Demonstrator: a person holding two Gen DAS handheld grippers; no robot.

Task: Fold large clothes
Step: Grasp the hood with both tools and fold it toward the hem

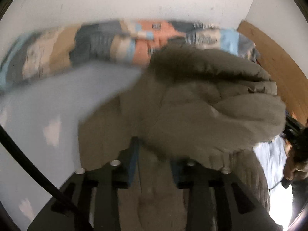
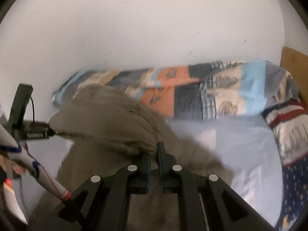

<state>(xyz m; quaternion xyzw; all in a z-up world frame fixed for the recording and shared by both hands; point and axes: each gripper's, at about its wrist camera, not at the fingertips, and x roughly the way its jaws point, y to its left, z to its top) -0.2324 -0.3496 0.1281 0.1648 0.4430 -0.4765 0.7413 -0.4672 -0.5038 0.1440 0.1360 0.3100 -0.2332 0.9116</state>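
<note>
Jacket [image 2: 107, 119] fabric sits bunched between both our hand-held grippers, lifted off the bed [image 2: 240, 144] for folding. Left hand-held gripper [image 1: 154, 157] grips a hem; right hand-held gripper [image 2: 154, 154], nearly closed, pinches a fold.

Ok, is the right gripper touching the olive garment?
Touching. In the right wrist view, the right gripper pinches a fold of the olive garment between its nearly closed fingers.
</note>
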